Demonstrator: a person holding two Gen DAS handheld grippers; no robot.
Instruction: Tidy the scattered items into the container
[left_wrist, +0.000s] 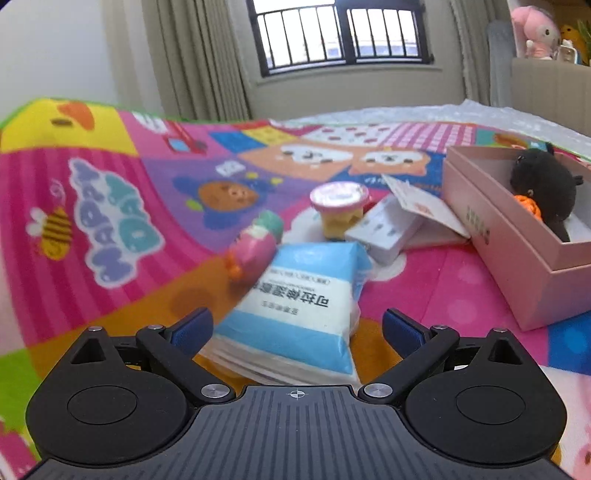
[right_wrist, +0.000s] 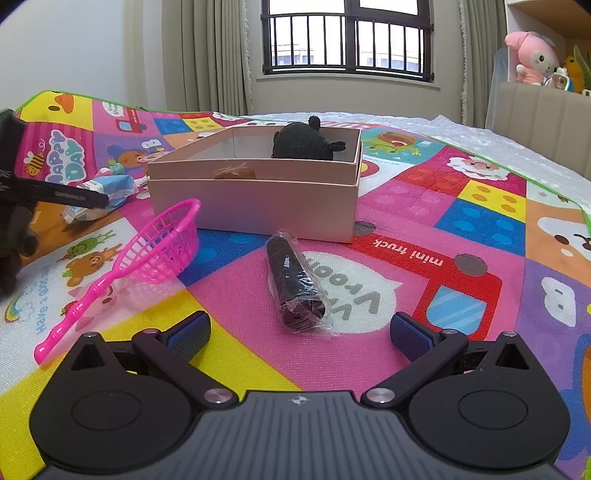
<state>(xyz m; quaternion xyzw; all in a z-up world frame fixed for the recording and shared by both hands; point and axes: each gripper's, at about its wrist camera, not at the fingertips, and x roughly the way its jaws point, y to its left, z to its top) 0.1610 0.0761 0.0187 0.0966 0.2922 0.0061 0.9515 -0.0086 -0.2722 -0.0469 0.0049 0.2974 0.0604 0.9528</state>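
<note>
My left gripper (left_wrist: 295, 325) is open, and a blue-and-white tissue pack (left_wrist: 299, 295) lies between its fingers; the pads stand clear of its sides. Behind the pack lie a pink toy (left_wrist: 255, 247), a yellow cup with a pink lid (left_wrist: 340, 206), a white box (left_wrist: 388, 229) and a card (left_wrist: 424, 206). The pink container box (left_wrist: 517, 236) stands to the right with a black plush (left_wrist: 543, 184) inside. My right gripper (right_wrist: 299, 332) is open over the mat, just short of a black roll in clear wrap (right_wrist: 295, 284). A pink net scoop (right_wrist: 162, 243) lies to its left.
Everything sits on a colourful play mat (right_wrist: 461, 192) spread over a bed. In the right wrist view the container box (right_wrist: 255, 199) is straight ahead, with the tissue pack (right_wrist: 110, 188) at its left. A window, curtains and a shelf with plush toys (right_wrist: 532, 55) are behind.
</note>
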